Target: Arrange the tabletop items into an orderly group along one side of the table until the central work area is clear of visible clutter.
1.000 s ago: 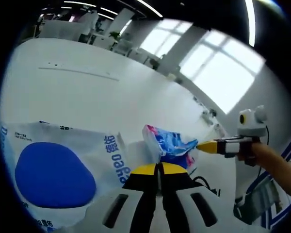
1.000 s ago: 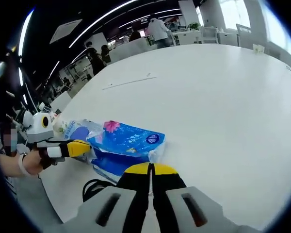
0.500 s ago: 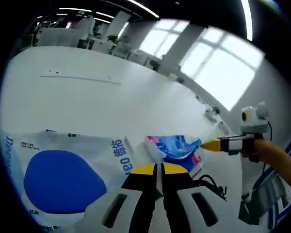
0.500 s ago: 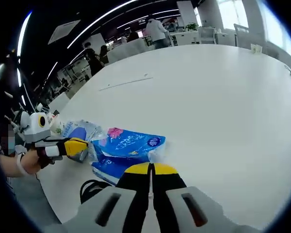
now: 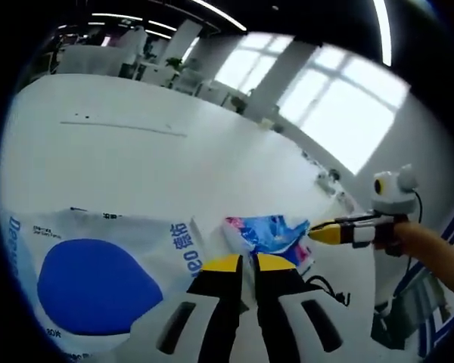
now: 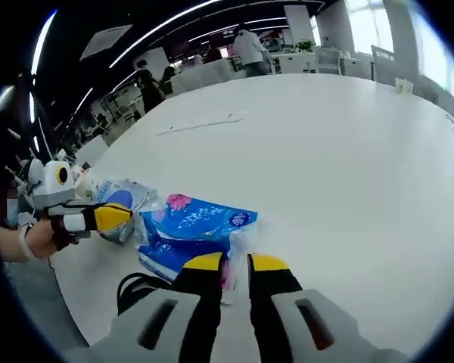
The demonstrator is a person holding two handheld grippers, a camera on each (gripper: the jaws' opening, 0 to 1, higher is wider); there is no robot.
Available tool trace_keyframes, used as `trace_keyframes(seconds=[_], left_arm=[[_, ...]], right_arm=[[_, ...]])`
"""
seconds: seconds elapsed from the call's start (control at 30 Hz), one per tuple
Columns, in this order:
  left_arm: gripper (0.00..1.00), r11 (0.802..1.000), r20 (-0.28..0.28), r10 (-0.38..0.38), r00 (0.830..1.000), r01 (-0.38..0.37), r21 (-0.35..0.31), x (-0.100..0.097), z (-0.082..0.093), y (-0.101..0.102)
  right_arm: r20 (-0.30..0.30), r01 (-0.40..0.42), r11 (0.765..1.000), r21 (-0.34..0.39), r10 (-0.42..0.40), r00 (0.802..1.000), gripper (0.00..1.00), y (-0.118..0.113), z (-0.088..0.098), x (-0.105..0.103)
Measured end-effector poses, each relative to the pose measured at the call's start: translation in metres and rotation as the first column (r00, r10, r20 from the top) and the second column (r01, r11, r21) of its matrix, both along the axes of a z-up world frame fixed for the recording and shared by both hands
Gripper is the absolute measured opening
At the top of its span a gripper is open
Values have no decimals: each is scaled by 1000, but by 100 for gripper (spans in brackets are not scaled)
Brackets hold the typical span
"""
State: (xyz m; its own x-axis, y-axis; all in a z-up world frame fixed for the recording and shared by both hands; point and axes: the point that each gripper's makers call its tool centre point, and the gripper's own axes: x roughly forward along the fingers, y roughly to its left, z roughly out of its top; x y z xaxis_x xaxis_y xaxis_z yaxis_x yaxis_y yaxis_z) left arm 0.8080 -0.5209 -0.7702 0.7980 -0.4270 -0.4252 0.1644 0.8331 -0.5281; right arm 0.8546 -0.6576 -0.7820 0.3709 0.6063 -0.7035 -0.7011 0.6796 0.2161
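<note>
Item 1, white pack (image 5: 98, 265): large soft pack with a blue oval, lying flat at the near edge of the worktop (image 5: 136, 159), just left of the left gripper (image 5: 243, 263). Seen in the right gripper view (image 6: 121, 208) beside the left gripper's yellow tip.

Item 2, blue pack (image 6: 193, 231): smaller floral-printed tissue pack, lying flat next to the white pack, just ahead of the right gripper (image 6: 234, 265); also in the left gripper view (image 5: 268, 234).

Item 3, black cable (image 6: 140, 287): coiled at the worktop edge, near the blue pack.

Left gripper: fingers slightly parted, holding nothing.

Right gripper: fingers apart with a clear gap, empty, the blue pack's near edge just at them.

Step in hand (judged): both packs sit grouped at one side; the centre looks bare. The grip on the blue pack appears loosed.

Next move (judged): nudge the blue pack square against the white pack, or back both grippers away.
</note>
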Motion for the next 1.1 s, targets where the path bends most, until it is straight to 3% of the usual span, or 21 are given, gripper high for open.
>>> trace_keyframes(seconds=[0.5,0.83,1.1], left_arm=[[20,999,34,-25,999,24,24,-10,14,-3],[30,999,44,-45,998,44,30,-22,27,1],[33,999,59,1,998,-3,32,-47,41,32]], right_arm=[[55,38,998,44,-40,998,40,-6,18,0],[90,14,1000,27,-16,996,44,2,29,-6],[110,-9,999,53,3,994,45,20,45,-5]])
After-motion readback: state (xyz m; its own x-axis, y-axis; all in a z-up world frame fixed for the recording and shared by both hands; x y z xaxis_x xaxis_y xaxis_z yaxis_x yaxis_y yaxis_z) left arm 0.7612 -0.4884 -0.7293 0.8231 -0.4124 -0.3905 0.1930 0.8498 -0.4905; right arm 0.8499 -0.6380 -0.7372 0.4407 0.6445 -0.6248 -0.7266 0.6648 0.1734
